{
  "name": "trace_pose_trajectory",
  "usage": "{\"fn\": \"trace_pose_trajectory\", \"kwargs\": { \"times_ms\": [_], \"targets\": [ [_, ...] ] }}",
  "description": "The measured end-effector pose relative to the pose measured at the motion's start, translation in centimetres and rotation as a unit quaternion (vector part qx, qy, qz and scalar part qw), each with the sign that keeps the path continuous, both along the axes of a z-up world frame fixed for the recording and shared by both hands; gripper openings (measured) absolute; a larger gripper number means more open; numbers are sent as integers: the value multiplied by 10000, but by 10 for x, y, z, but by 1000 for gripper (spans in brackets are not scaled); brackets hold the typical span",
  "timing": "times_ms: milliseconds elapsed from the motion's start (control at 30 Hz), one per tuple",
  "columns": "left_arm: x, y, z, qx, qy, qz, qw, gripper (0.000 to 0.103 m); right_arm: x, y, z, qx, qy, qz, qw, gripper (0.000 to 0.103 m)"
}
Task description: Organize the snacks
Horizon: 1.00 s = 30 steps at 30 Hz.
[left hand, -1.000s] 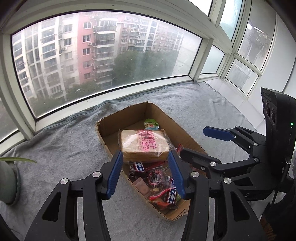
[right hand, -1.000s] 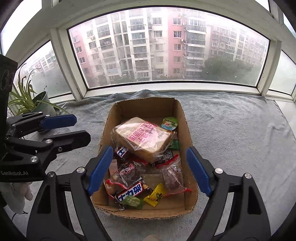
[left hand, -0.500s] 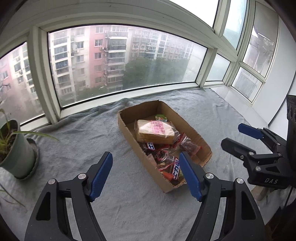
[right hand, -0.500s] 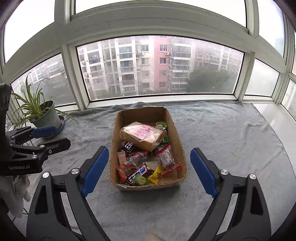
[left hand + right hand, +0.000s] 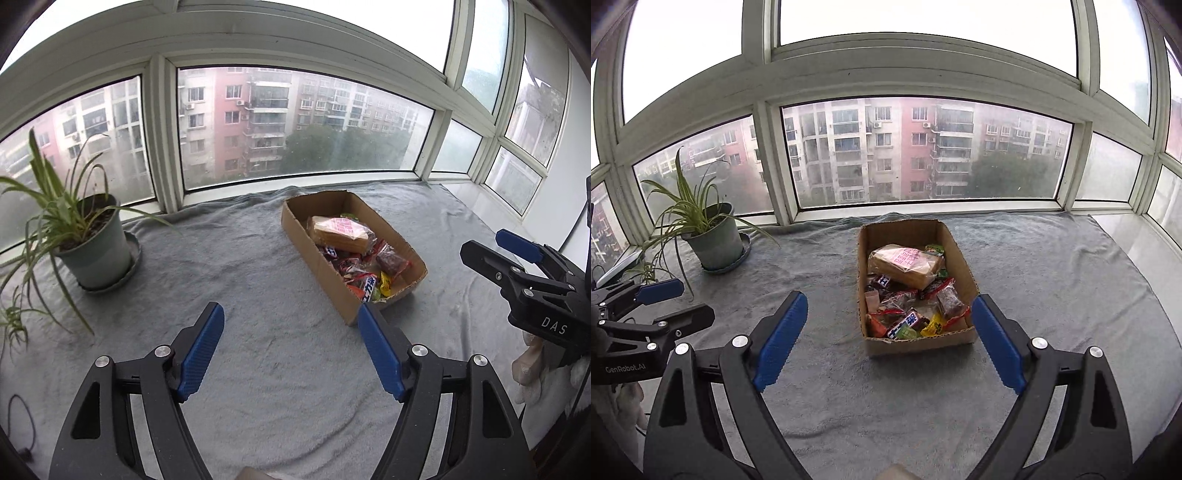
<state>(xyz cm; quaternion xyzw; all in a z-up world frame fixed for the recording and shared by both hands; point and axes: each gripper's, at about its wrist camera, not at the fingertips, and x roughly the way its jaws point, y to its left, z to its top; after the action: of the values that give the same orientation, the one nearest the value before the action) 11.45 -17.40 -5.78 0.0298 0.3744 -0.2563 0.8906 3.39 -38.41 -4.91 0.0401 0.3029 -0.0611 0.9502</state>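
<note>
An open cardboard box (image 5: 964, 271) (image 5: 314, 262) sits on the grey blanket and holds a wrapped bread loaf (image 5: 905, 264) (image 5: 341, 232) and several small snack packets (image 5: 908, 314) (image 5: 369, 275). My right gripper (image 5: 888, 339) is open and empty, hovering in front of the box's near end, well back from it. My left gripper (image 5: 291, 350) is open and empty too, left of the box's near corner and clear of it. Each gripper shows in the other's view: the right gripper (image 5: 495, 251) at the right edge, the left gripper (image 5: 679, 302) at the left edge.
A potted spider plant (image 5: 713, 236) (image 5: 92, 243) in a saucer stands at the back left by the window. The grey blanket (image 5: 1052, 295) covers the whole sill. A thin black cable (image 5: 22, 413) lies at the near left. A gloved hand (image 5: 532, 365) holds the right gripper.
Both grippers have pulled back from over the box and risen, so the box looks smaller and farther. Both sets of jaws have widened. The plant has come into view.
</note>
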Motion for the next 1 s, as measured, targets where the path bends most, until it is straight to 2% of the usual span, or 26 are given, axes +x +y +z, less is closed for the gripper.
{"fn": "trace_pose_trajectory", "kwargs": {
  "times_ms": [300, 433, 533, 1000],
  "targets": [
    [-27, 20, 7, 34, -164, 213, 9996, 76, -13, 18, -1, -110, -52, -15, 9999, 92],
    [-30, 23, 9, 12, -169, 223, 9996, 76, -15, 18, -2, -88, -40, -19, 10000, 92],
    [-33, 25, 10, 5, -188, 239, 9995, 81, -16, 18, -2, -93, -41, -17, 9999, 93],
    [-39, 27, 9, 16, -195, 240, 9995, 81, -18, 22, -4, -96, -16, 16, 10000, 93]
  ]
}}
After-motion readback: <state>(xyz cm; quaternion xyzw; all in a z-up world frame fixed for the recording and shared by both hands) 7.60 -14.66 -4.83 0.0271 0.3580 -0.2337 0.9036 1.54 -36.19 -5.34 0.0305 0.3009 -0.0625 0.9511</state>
